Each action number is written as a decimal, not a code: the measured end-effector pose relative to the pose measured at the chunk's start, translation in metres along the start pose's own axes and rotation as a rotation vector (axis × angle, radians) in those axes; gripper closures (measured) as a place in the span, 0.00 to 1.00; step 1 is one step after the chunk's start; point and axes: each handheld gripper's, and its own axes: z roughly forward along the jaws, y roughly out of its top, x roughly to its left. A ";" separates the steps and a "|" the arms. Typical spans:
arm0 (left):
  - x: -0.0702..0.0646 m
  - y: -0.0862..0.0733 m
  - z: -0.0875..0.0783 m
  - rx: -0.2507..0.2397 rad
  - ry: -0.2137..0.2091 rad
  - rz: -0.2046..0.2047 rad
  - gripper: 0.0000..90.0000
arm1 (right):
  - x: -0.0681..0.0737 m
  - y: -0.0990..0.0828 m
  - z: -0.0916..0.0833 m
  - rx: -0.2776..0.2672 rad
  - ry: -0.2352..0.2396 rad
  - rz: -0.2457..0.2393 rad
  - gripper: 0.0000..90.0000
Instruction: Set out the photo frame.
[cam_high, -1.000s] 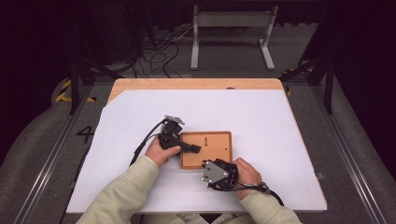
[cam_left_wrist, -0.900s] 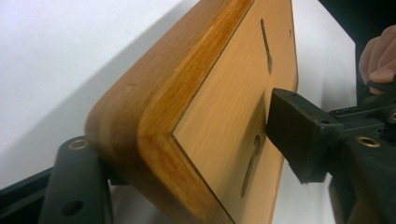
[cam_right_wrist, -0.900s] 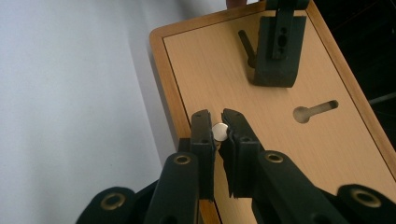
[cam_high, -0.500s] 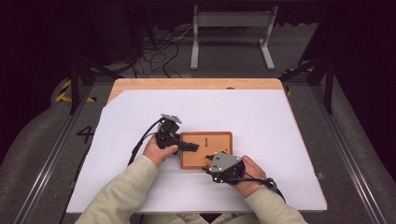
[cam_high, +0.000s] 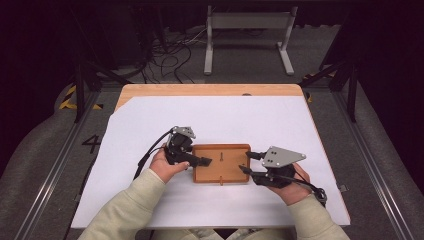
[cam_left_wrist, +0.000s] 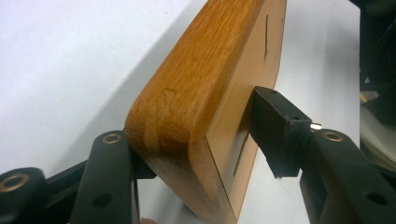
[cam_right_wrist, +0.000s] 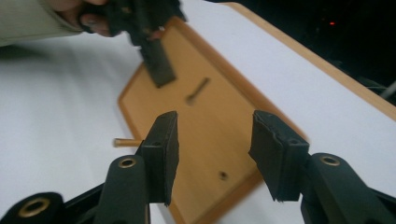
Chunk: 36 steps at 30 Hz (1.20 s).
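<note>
Since the earlier frames, the right hand-held gripper (cam_high: 248, 162) has swung from the wooden tray's (cam_high: 227, 172) near edge out to its right end, at about 3 o'clock of it, and its jaws have just been opening. They now stand spread with nothing between them, pointing toward 9 o'clock at the tray's short side. The left hand-held gripper (cam_high: 204, 161) remains at the tray's left end, at 9 o'clock, and its jaws have just been closing. In the left gripper view they straddle the tray's rim (cam_left_wrist: 187, 93), one pad under it, the other against the inner face. Lying near the middle of the white bench (cam_high: 150, 120), the tray holds a small dark pin (cam_right_wrist: 197, 91) on its floor. A brass peg (cam_right_wrist: 125, 143) sticks out of its near side.
</note>
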 end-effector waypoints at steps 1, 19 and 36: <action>-0.002 0.000 -0.001 0.000 0.003 0.008 0.54 | -0.003 -0.001 -0.003 -0.005 -0.011 0.008 0.58; -0.041 -0.016 -0.015 0.038 0.012 0.164 0.70 | -0.042 -0.022 -0.026 0.003 -0.130 0.125 0.57; -0.064 -0.023 -0.013 0.075 -0.078 0.230 0.62 | -0.044 -0.026 -0.023 0.015 -0.122 0.142 0.56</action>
